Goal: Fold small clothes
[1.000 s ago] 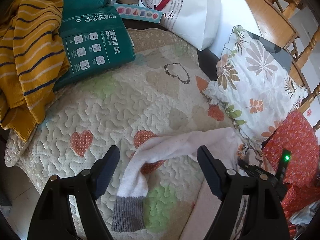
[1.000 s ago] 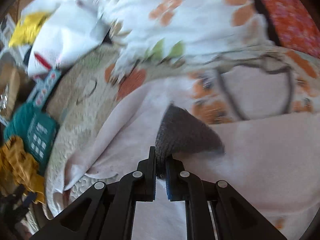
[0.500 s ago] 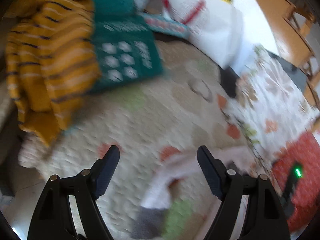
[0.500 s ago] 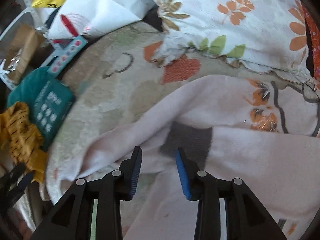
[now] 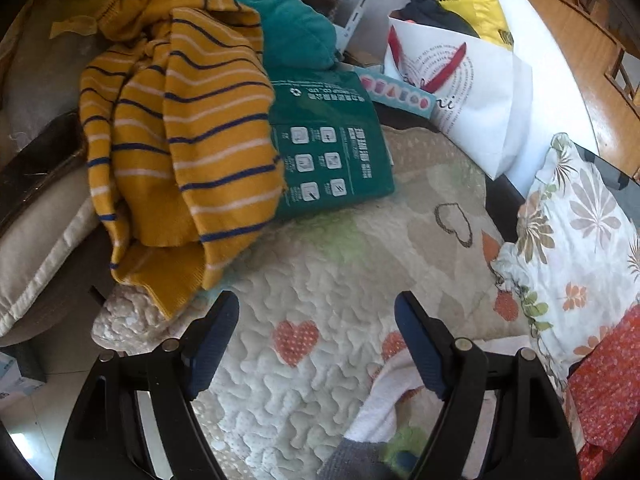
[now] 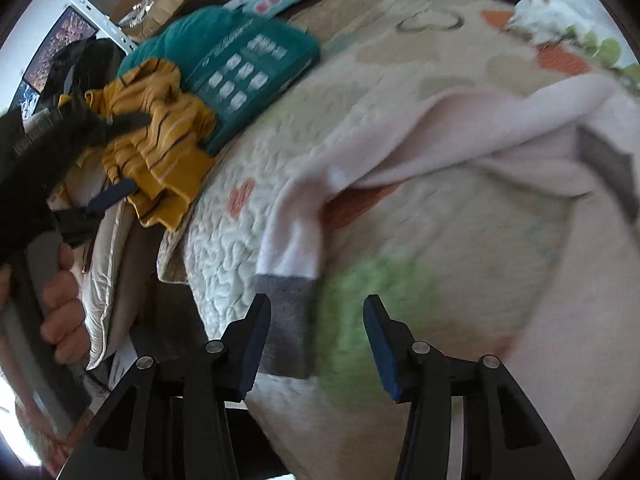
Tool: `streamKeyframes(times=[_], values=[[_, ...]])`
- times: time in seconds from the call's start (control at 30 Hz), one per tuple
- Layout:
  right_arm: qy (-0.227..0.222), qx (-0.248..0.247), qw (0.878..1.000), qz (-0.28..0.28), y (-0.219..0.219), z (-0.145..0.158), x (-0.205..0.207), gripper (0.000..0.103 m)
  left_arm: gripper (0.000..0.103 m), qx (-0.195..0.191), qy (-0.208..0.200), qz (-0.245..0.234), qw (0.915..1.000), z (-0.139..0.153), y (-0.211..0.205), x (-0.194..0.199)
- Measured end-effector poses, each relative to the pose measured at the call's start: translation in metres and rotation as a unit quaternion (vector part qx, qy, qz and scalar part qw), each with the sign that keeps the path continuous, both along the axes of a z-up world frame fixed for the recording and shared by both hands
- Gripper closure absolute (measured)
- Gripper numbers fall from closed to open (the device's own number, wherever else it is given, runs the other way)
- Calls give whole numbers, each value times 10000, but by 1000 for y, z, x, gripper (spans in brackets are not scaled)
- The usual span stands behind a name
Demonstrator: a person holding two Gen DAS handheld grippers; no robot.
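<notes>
A white garment with grey cuffs [image 6: 400,152] lies on the heart-patterned quilt [image 6: 224,256]; one grey cuff [image 6: 286,320] sits just in front of my right gripper [image 6: 316,344], which is open and empty. A sleeve of it shows at the bottom of the left wrist view [image 5: 380,408]. My left gripper [image 5: 316,344] is open and empty above the quilt [image 5: 320,280], with a yellow striped sweater [image 5: 180,152] ahead to the left. The left gripper also appears in the right wrist view [image 6: 108,196], held by a hand.
A green packet [image 5: 328,148] and a teal cloth [image 5: 288,28] lie behind the sweater. A white paper bag [image 5: 472,100], a floral pillow [image 5: 580,240] and a red cloth [image 5: 604,392] are on the right. The quilt's edge and the floor are at the lower left.
My right gripper let go of the grey cuff, opened and pulled back toward the left. My left gripper swung left, away from the white garment, toward the yellow sweater.
</notes>
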State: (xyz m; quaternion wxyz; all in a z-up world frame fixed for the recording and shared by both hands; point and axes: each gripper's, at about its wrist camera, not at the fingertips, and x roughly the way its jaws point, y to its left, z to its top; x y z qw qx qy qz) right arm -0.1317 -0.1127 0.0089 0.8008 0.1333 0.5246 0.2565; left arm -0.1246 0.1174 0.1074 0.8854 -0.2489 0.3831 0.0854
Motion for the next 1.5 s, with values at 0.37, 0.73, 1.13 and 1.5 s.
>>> streamKeyframes(times=[0.37, 0.73, 1.13, 1.5], values=[[-488, 195, 9946, -894, -86, 64, -11, 99, 24, 74, 111, -308, 9994, -6, -25, 7], [-318, -1201, 9247, -3599, -364, 113, -83, 99, 24, 530, 200, -1419, 9883, -11, -114, 12], [-141, -1731, 8859, -4301, -396, 78, -83, 79, 24, 790, 439, -2311, 9687, -25, -182, 10], [-246, -1290, 9539, -2698, -270, 55, 68, 63, 24, 789, 585, -2574, 9613, -32, -204, 15]])
